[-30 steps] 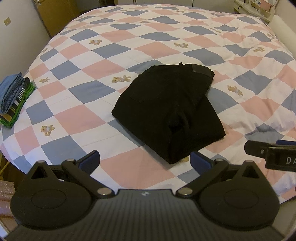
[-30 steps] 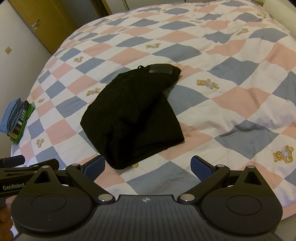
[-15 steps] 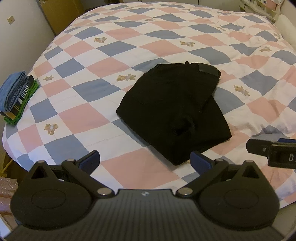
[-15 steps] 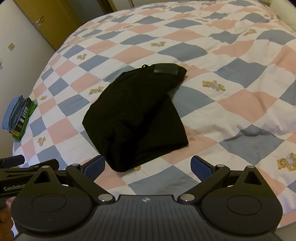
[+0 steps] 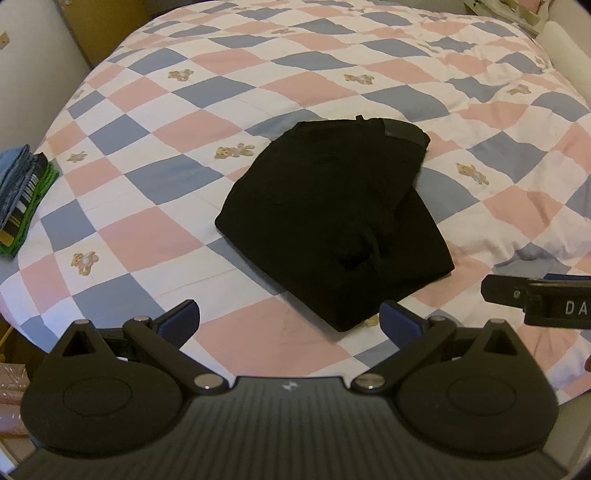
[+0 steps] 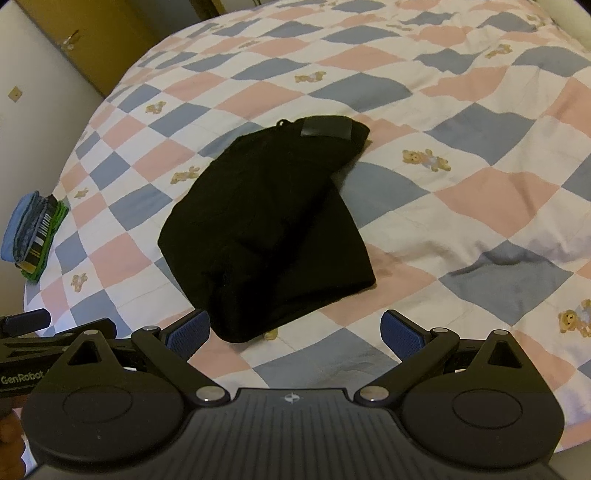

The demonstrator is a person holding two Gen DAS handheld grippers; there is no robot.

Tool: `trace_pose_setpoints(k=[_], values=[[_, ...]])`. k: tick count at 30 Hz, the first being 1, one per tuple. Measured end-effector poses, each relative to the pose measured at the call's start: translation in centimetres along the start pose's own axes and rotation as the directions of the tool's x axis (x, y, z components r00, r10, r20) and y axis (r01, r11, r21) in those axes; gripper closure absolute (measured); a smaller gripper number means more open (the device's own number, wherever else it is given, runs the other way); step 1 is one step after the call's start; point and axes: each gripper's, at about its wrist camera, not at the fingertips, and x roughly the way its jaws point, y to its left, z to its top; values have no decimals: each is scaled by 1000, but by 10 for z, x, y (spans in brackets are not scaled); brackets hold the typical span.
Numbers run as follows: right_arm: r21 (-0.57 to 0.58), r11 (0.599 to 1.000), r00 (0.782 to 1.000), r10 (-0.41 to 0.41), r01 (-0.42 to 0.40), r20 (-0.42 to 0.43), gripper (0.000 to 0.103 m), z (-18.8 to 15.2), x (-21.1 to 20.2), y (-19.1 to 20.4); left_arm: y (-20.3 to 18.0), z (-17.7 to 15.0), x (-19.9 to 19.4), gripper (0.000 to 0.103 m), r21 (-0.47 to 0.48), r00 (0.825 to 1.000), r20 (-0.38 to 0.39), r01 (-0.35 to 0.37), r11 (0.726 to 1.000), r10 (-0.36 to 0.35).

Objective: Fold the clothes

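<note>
A pair of black trousers [image 5: 332, 218] lies folded into a thick bundle on the checked quilt [image 5: 159, 236], waistband patch at the far end; the right wrist view shows the same trousers [image 6: 266, 229]. My left gripper [image 5: 290, 319] hovers open just short of the bundle's near corner, nothing between its blue pads. My right gripper [image 6: 295, 334] is also open and empty, near the bundle's front edge. Each gripper's side shows in the other's view: the right gripper [image 5: 535, 299] and the left gripper [image 6: 37, 347].
A stack of folded clothes [image 5: 22, 199], blue on top with striped and green layers below, sits at the bed's left edge, also visible as the stack [image 6: 35, 236]. A wooden door [image 6: 92, 33] and wall stand beyond the bed. The quilt is rumpled at the right [image 6: 517, 254].
Both grippers have drawn back and risen slightly, so the trousers sit a little farther off and higher in both views. The trousers have not moved.
</note>
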Motion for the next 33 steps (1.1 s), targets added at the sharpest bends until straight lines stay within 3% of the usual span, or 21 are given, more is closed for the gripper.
trace_pose_setpoints(k=[8, 11, 16, 24, 30, 33], values=[[64, 998, 1000, -26, 27, -13, 2, 11, 18, 5, 20, 24, 32, 1, 44, 997, -19, 75, 996, -74], [131, 991, 1000, -15, 15, -5, 2, 15, 28, 4, 35, 37, 53, 1, 53, 989, -36, 144, 988, -142], [283, 959, 999, -12, -4, 53, 1, 23, 45, 2, 59, 61, 94, 1, 56, 969, -124, 222, 973, -214], [428, 904, 993, -42, -9, 110, 2, 34, 88, 0, 91, 99, 168, 2, 92, 956, -186, 247, 965, -227], [500, 866, 998, -14, -18, 60, 2, 49, 129, -11, 118, 124, 240, 19, 37, 928, -249, 297, 954, -279], [539, 841, 997, 5, -44, 74, 2, 59, 148, -19, 132, 135, 273, 18, -33, 909, -266, 322, 946, -319]])
